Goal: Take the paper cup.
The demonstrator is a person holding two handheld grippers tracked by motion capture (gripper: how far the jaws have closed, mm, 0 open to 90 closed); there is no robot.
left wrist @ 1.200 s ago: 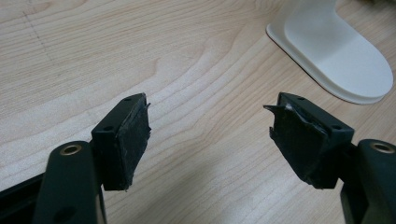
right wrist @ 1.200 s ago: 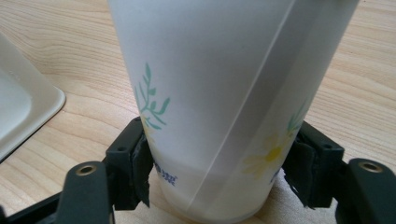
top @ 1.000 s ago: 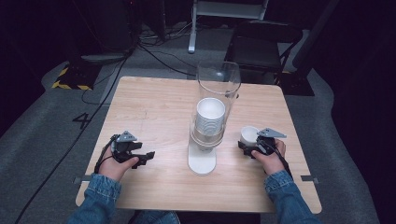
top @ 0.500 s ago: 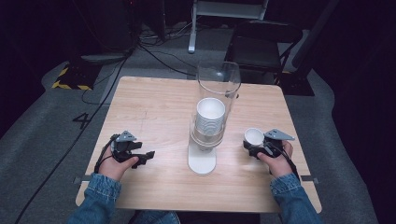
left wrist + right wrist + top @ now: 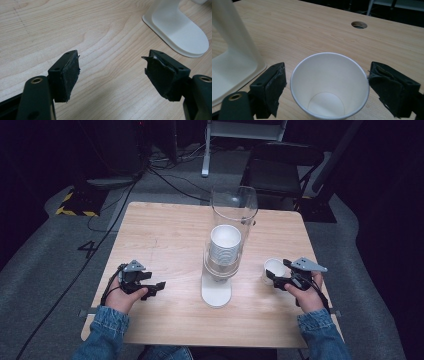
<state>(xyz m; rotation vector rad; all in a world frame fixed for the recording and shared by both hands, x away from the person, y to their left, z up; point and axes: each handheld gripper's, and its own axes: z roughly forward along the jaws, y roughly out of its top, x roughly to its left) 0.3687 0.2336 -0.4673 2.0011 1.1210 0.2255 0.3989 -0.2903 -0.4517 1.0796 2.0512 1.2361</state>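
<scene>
The right gripper [image 5: 327, 87] has moved outward with the white paper cup [image 5: 329, 86]; its jaws now stand open around it, so the cup seems released on the table. The left gripper [image 5: 112, 72] rests open, empty.

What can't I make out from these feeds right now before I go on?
- Grip on the paper cup: in the right gripper view the right pad seems to meet the rim and the left one stands off; the cup's lower wall is hidden.
- Cup count in the dispenser: stack too small in the high view.
- Dispenser base: cut off by the left gripper view's top edge.
</scene>
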